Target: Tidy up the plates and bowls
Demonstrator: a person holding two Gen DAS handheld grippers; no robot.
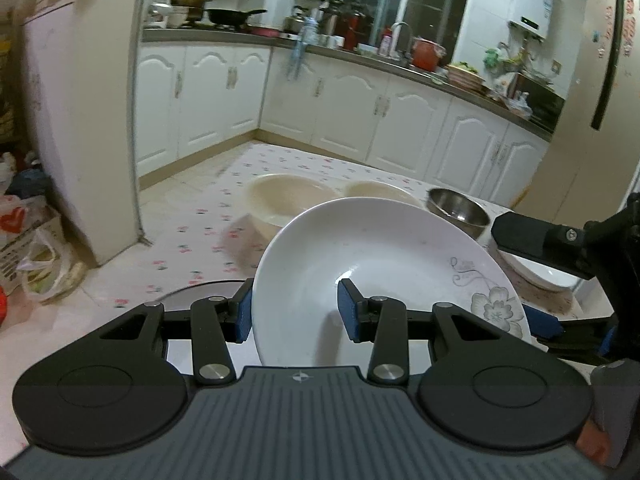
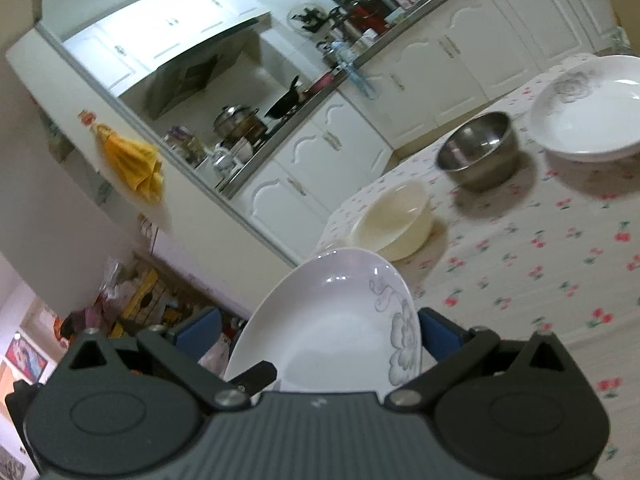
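A white plate with a grey flower print is held tilted above the table between both grippers. My left gripper has its blue pads on either side of the plate's near-left rim. My right gripper grips the same plate at its flowered edge; it also shows at the right of the left wrist view. On the floral tablecloth stand a cream bowl, a steel bowl and another white flowered plate. The left wrist view shows two cream bowls.
White kitchen cabinets and a cluttered counter run behind the table. A cream pillar and bags on the floor are to the left. A yellow cloth hangs on the wall.
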